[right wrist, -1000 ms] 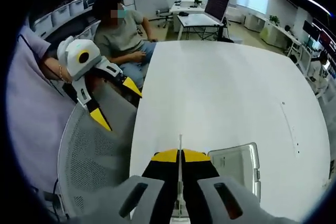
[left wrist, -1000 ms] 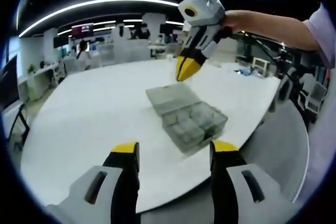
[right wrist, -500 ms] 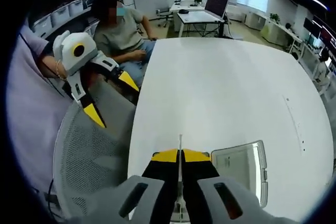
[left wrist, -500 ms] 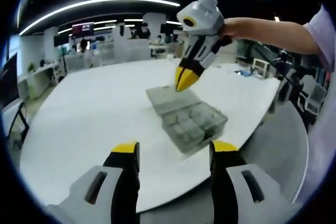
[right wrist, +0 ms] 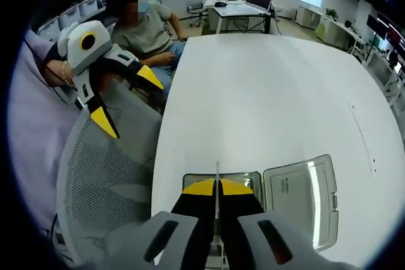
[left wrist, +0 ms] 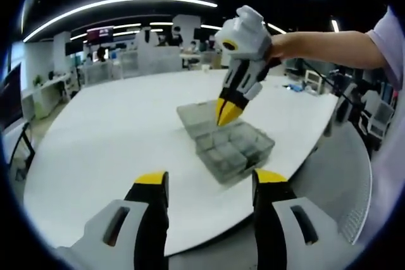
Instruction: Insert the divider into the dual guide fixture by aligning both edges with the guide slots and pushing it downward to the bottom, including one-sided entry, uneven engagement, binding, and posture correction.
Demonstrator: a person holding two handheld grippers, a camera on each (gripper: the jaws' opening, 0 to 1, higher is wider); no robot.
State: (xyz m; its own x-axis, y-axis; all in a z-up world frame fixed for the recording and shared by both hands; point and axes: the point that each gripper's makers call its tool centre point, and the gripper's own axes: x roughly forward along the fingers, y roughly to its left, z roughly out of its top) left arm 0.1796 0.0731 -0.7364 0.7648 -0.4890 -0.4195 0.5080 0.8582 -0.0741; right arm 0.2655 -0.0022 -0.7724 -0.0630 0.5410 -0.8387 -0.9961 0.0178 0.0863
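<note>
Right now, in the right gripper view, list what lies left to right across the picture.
Left gripper → mesh chair back → right gripper holding the thin divider → open clear lid of the box.

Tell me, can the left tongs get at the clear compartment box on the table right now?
Probably yes: the left tongs are open, with bare table before the compartment box; the right tongs hover over it.

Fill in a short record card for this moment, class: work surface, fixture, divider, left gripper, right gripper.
work surface: white table
fixture: clear compartment box, lid open flat beside it
divider: thin clear plate, held upright above the box
left gripper: open, holding nothing, over the table's near edge
right gripper: shut on the divider, tips just above the box
</note>
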